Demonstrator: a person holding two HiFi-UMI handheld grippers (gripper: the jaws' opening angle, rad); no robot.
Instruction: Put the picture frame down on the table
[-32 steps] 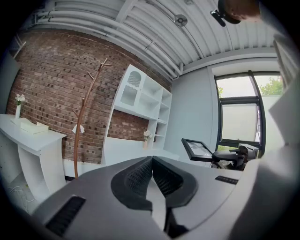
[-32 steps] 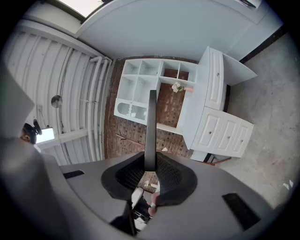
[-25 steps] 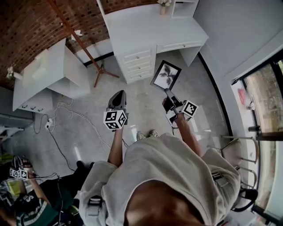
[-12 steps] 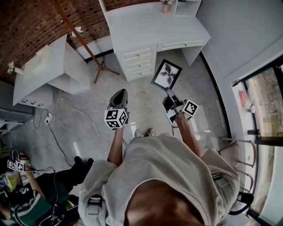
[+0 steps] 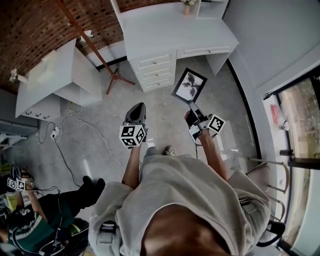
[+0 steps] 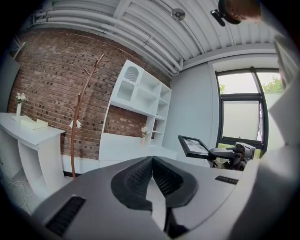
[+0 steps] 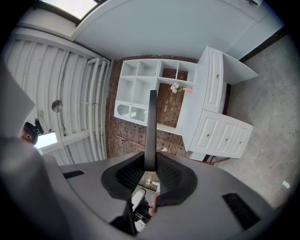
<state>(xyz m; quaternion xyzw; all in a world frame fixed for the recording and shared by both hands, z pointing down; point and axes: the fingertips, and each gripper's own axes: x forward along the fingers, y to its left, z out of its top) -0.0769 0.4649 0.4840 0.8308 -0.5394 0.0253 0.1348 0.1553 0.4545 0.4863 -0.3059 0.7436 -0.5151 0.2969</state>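
Note:
A black picture frame with a grey flower print hangs above the floor in front of a white desk. My right gripper is shut on its lower edge. In the right gripper view the picture frame shows edge-on as a dark bar pinched between the jaws. My left gripper is held to the left of it at about the same height, jaws shut with nothing in them. From the left gripper view the picture frame appears at the right, held by the other gripper.
The desk has a drawer stack and a small vase at the back. A wooden coat stand and a white cabinet stand to the left. Cables trail on the floor. Another person sits at lower left.
The scene has shifted slightly as the person stepped; the right gripper still holds the frame in the same pose. The left gripper stays shut beside it.

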